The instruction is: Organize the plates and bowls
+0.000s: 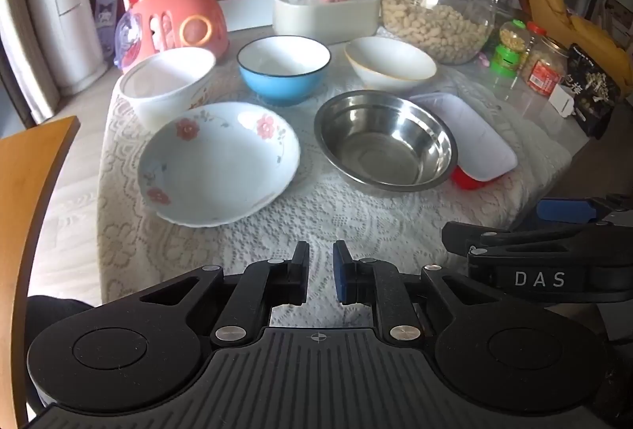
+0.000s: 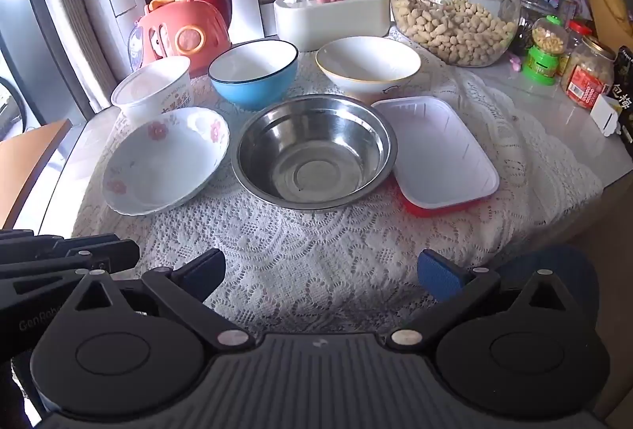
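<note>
On the lace cloth stand a flowered plate [image 1: 219, 162] [image 2: 164, 160], a steel bowl [image 1: 385, 140] [image 2: 314, 152], a blue bowl [image 1: 283, 70] [image 2: 253, 73], a tall white bowl [image 1: 168, 85] [image 2: 152, 89], a wide white bowl [image 1: 389, 63] [image 2: 368, 67] and a white tray with a red underside [image 1: 467, 136] [image 2: 435, 152]. My left gripper [image 1: 321, 273] hovers over the near edge of the cloth, shut with nothing between its pads. My right gripper [image 2: 321, 273] hangs at the same edge, open wide and empty. All dishes lie apart from both grippers.
Behind the dishes are a big glass jar of peanuts [image 1: 439, 6] [image 2: 455, 2], a cream box [image 1: 324, 14], a pink toy basket [image 1: 178, 21], and small jars [image 1: 542, 65] at right. A wooden chair back [image 1: 31, 184] stands at left. The table edge drops off at right.
</note>
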Motion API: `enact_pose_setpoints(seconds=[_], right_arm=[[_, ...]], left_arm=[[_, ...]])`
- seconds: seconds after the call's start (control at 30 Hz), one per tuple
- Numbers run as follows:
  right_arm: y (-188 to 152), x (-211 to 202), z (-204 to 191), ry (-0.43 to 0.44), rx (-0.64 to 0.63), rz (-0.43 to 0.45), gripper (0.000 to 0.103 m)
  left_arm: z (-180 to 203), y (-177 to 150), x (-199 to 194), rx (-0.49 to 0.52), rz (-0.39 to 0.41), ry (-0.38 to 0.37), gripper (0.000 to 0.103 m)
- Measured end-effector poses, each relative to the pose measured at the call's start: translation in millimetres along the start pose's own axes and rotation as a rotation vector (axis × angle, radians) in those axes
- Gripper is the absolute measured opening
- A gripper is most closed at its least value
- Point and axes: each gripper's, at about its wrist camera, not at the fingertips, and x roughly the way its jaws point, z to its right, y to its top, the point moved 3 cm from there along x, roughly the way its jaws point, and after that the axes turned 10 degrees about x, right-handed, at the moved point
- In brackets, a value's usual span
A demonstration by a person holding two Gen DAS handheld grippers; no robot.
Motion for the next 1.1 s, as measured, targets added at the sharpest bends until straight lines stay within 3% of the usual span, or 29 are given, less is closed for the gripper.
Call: enact_pose_setpoints(seconds=[0.2, 1.1], right_arm=[[0.8, 0.6, 0.7, -0.001, 0.004, 0.006, 0.103], [-2.0, 1.6, -1.6, 0.03, 0.033, -0.008, 0.103]], left_arm=[[0.1, -0.7, 5.6, -0.02, -0.027, -0.019, 0.017], [-1.5, 1.9, -5.3, -0.055, 0.012, -0.074, 0.017]])
